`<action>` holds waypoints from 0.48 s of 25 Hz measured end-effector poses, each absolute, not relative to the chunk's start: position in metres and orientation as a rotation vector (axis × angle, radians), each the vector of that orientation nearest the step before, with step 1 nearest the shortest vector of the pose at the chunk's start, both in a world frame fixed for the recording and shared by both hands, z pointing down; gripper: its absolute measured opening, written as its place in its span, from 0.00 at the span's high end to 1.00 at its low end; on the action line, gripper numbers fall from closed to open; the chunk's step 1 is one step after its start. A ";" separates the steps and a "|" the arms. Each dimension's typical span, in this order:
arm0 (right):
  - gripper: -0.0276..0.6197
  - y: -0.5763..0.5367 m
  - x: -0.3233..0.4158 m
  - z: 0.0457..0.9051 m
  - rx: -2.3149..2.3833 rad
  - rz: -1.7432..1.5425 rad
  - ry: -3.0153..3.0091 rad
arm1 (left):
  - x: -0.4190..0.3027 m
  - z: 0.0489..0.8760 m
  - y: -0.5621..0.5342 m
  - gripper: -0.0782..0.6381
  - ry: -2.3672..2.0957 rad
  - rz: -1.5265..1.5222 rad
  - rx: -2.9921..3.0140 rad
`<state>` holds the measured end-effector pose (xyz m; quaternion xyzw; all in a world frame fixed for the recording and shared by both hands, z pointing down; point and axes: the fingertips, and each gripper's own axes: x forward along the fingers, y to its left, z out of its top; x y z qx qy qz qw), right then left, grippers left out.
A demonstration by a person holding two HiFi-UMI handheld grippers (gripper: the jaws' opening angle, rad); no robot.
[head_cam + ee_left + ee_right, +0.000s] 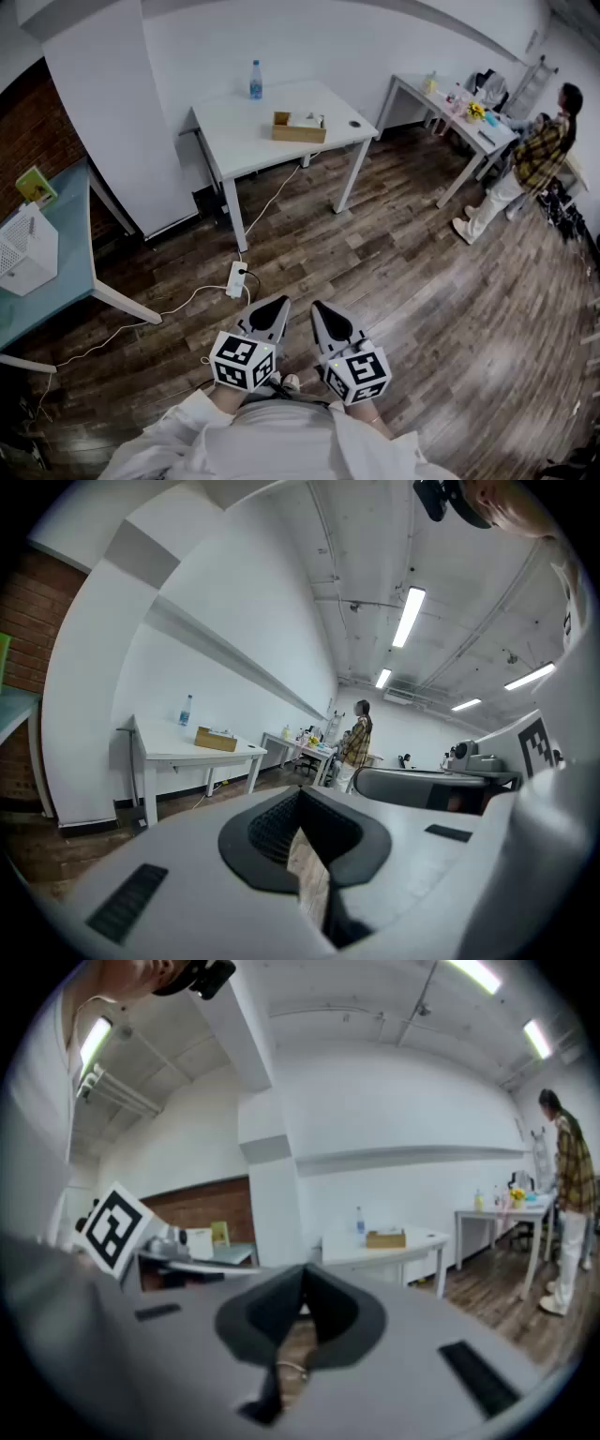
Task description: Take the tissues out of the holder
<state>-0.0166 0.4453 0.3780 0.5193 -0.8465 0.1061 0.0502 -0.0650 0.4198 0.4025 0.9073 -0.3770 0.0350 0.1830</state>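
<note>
Two closed: left gripper (pixel 281 303), right gripper (pixel 317 307)

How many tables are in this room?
3. The middle white table carries the tissue holder. The far white table stands at the right beside a person. The bluish table is at the left edge. Others may be hidden.

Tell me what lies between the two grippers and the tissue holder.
The head view shows wood floor, a white power strip with its cable running toward the table, then the table's near edge before the tissue holder.
</note>
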 end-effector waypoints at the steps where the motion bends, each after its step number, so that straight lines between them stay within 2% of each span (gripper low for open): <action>1: 0.94 0.446 -0.017 0.377 1.585 0.322 -2.579 | -0.065 0.402 0.418 0.87 -1.066 0.095 2.563; 12: 0.94 0.445 -0.012 0.371 1.617 0.282 -2.577 | -0.062 0.394 0.414 0.87 -1.076 0.087 2.586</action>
